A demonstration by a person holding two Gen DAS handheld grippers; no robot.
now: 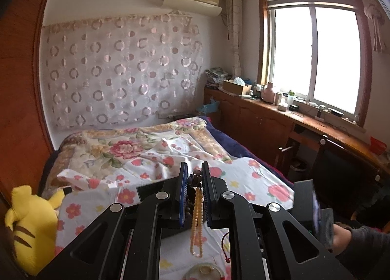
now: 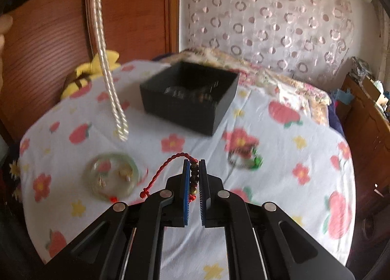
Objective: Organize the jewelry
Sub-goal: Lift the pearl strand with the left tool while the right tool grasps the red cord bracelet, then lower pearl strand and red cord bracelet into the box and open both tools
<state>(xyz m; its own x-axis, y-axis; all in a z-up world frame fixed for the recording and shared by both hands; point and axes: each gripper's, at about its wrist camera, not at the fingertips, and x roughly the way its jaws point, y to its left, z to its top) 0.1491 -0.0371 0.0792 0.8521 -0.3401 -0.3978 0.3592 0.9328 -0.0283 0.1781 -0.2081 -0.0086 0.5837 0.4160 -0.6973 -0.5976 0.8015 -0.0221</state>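
Right hand-held gripper (image 2: pixel 194 170) pinches a braided red-cord bracelet (image 2: pixel 170 161).

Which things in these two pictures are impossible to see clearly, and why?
- Contents of the black box, right wrist view: dark and blurred by motion.
- Item with green parts on the sheet, right wrist view: blurred.
- Small pieces inside the glass bangle, right wrist view: too blurred; in the left wrist view the bottom edge cuts them off.
- Top of the dark beads in the left claw: hidden by the pads.
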